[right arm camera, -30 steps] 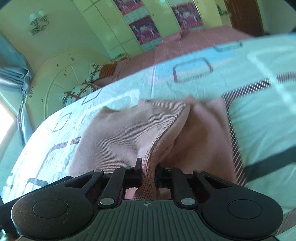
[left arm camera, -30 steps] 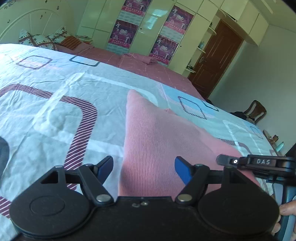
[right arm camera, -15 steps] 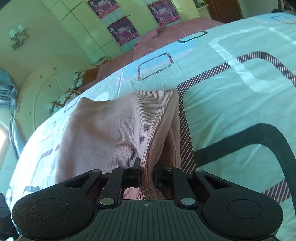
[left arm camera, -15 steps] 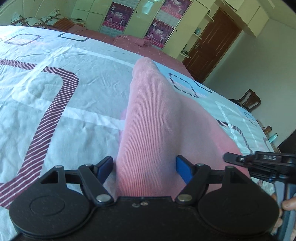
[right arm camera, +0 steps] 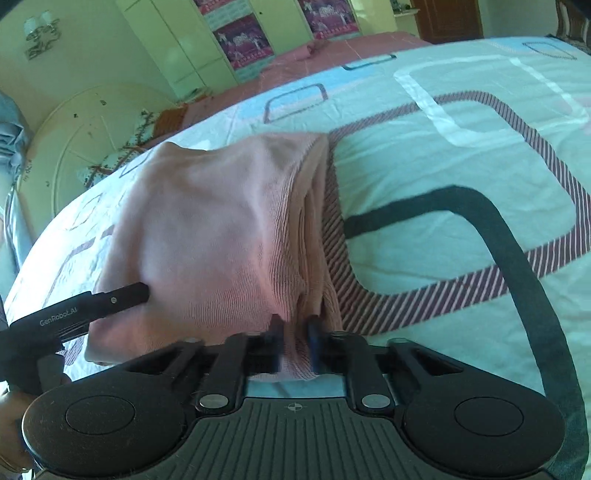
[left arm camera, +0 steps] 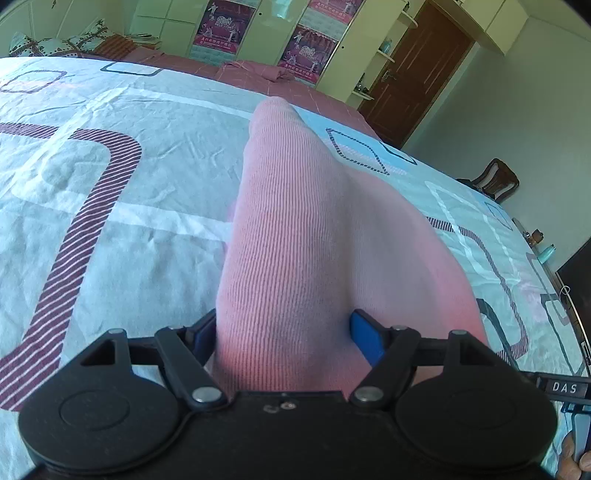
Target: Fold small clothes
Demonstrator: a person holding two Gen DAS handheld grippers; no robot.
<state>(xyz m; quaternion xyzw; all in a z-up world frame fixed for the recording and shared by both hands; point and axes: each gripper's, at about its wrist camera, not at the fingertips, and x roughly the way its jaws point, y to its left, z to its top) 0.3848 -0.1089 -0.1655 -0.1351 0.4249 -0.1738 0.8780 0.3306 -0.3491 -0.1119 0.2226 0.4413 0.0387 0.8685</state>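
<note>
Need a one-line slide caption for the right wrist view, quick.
Right gripper shut on the folded edge of the pink knit garment lying on the patterned bedsheet, left gripper alongside.

Pink garment [left arm camera: 295, 236] between left gripper [left arm camera: 282, 332] fingers

1. Bed cover [left arm camera: 110, 229] spreads out ahead of and under both claws: pale, with striped maroon loops, a dark band and blue squares.
2. Far ahead of the left claw: cream wardrobe doors [left arm camera: 266, 26] carrying purple posters [left arm camera: 225, 22].
3. Ahead-right of the left claw: brown wooden door [left arm camera: 417, 70], corner shelves beside it, plain pale wall.
4. Right of the left claw: wooden chair [left arm camera: 495, 179] past the bed edge.
5. Ahead-left of the right claw: rounded cream headboard [right arm camera: 85, 140], patterned pillows [right arm camera: 122, 155], wall lamp [right arm camera: 38, 37] above.
6. Daylight bright across the cover.
</note>
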